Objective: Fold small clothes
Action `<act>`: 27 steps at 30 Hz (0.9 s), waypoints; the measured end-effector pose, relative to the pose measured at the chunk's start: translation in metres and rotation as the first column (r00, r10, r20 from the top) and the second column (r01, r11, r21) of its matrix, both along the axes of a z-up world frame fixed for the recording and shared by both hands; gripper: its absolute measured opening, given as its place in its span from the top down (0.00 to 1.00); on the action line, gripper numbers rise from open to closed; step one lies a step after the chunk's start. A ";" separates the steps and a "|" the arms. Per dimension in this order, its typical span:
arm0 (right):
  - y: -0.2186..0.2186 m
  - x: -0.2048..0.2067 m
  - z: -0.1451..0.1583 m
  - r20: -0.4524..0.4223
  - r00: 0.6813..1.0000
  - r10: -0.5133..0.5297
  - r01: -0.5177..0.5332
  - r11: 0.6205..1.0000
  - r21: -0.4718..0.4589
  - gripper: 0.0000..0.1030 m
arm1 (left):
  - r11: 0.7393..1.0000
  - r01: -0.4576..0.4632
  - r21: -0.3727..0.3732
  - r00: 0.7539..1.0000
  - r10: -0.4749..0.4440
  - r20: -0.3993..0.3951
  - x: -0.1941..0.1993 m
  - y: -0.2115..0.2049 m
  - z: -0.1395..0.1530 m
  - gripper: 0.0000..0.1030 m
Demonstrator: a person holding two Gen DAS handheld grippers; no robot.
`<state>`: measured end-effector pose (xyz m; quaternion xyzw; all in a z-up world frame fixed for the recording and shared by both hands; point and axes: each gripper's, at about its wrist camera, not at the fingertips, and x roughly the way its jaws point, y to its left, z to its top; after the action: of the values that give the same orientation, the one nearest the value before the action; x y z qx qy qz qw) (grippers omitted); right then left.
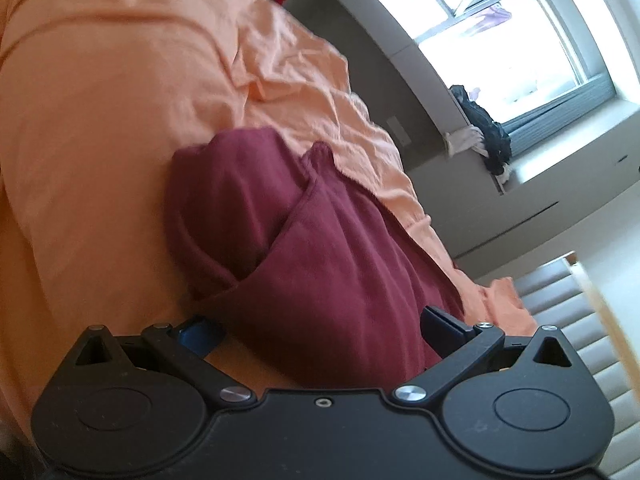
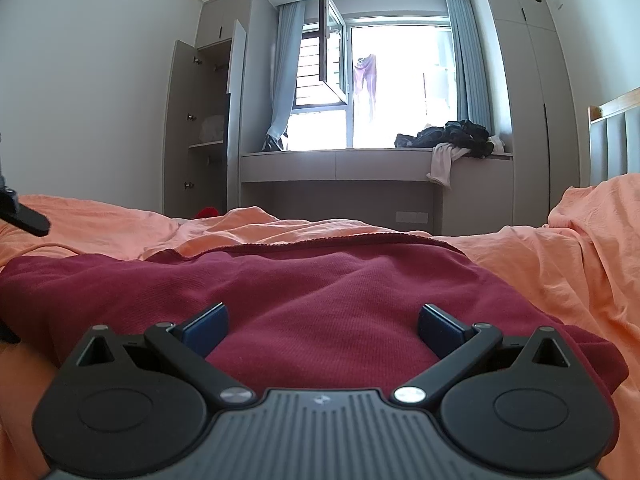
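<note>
My left gripper: jaws spread wide, holding nothing, tilted over the maroon garment.
My right gripper: jaws spread wide too, empty, low over that garment.
Garment: lies rumpled on my orange bedsheet.
Left view only: a folded flap and hemmed edge.
Right view only: open wardrobe, dark clothes pile on the window ledge, and my left tool's tip at the frame's left edge.

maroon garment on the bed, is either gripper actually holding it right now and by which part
Nothing is held. Both the left gripper and the right gripper are open, fingers spread wide over the maroon garment, which lies loose on the orange bedsheet.
</note>
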<state>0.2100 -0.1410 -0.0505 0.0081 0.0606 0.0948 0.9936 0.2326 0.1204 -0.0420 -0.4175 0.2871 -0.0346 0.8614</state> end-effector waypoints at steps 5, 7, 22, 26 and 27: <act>0.001 0.001 0.001 -0.010 1.000 -0.001 0.001 1.000 -0.006 0.00 | 0.991 -0.009 0.130 1.000 0.008 0.008 0.006 -0.015 0.010 0.02; 0.002 0.001 0.003 -0.018 1.000 -0.004 0.003 1.000 -0.012 0.00 | 0.990 -0.010 0.139 1.000 0.010 0.004 0.007 -0.015 0.011 0.02; 0.008 0.008 0.012 -0.085 0.996 -0.019 0.015 0.999 -0.047 0.00 | 0.989 -0.045 0.141 0.999 0.045 -0.001 0.002 -0.011 0.009 0.13; 0.008 0.009 0.013 -0.096 0.995 -0.021 0.016 0.998 -0.052 0.00 | 0.973 -0.068 0.219 0.998 0.068 0.006 0.003 -0.020 0.014 0.31; 0.007 0.009 0.014 -0.097 0.995 -0.022 0.017 0.999 -0.052 0.00 | 0.966 -0.074 0.246 0.997 0.074 0.009 0.003 -0.023 0.015 0.36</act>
<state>0.2194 -0.1335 -0.0369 -0.0120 0.1115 0.0830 0.9902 0.2352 0.0974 -0.0267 -0.3176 0.2738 0.0335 0.9072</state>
